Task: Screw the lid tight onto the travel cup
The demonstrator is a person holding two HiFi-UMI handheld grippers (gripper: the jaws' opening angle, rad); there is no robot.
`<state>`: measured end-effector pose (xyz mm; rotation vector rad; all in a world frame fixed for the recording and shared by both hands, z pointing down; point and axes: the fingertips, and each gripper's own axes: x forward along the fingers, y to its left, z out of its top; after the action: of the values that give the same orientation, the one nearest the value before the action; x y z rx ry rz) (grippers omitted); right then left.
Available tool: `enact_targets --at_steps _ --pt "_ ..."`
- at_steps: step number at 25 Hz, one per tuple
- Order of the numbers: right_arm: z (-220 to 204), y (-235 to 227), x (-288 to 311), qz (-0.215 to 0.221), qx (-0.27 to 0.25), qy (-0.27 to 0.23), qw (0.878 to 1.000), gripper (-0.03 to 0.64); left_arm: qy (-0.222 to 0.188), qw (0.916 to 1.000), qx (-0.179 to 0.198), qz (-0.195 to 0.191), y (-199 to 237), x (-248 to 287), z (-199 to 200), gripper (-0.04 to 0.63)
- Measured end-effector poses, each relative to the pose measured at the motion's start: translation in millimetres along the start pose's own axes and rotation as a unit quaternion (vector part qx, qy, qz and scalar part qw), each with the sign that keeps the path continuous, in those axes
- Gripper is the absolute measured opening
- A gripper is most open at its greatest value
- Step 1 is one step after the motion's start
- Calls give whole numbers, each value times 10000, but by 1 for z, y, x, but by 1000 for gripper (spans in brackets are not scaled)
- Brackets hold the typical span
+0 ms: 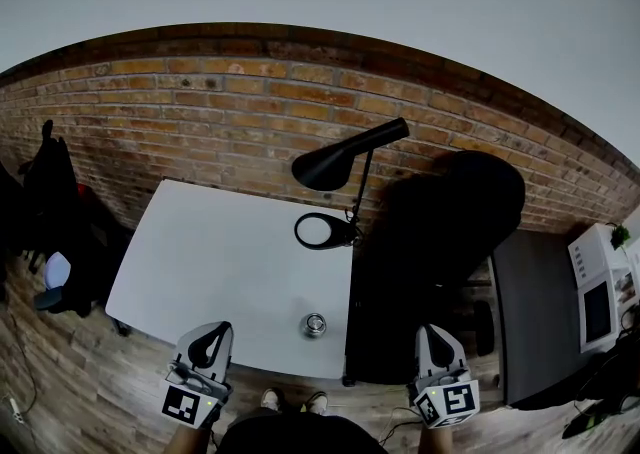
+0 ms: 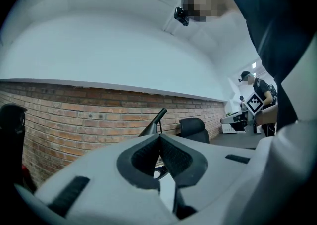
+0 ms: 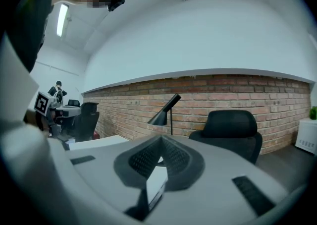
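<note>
- Left gripper (image 1: 210, 334) is held level at the bottom of the head view, its tip in line with the near edge of the table (image 1: 200, 252). In its own view the two jaws are pressed together, pad against pad.
- Right gripper (image 1: 433, 335) is also level. It is off the table's right side, over the floor in front of the chair (image 1: 455, 207). Its jaws are likewise squeezed tight on each other.
- Cup (image 1: 314, 324) stands on the table close to the near edge, toward the near right corner.
- Across the head view it lies between the two grippers and well apart from both. It is to the right of the left jaws and to the left of the right jaws, and in line with neither pair.
- From above it is small and dim, with what looks like a shiny metal rim. Whether a lid sits on it I cannot tell.
- Lamp (image 1: 345, 167) stands beyond the cup on the table's far right side, its ring base on the tabletop.
- Wall (image 1: 230, 102) of brick runs behind the table, lamp and chair.
</note>
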<state>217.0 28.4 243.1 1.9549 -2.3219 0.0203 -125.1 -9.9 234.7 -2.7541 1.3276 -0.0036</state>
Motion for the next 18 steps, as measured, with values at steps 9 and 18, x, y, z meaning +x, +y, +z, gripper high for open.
enact_targets --at_steps 9,18 --pt "6 11 -9 -47 17 -144 9999 12 -80 9997 -174 161 4 -7 -5 22" --pt "4 17 -6 21 56 -145 9999 12 -60 9994 -241 226 1 -17 -6 23"
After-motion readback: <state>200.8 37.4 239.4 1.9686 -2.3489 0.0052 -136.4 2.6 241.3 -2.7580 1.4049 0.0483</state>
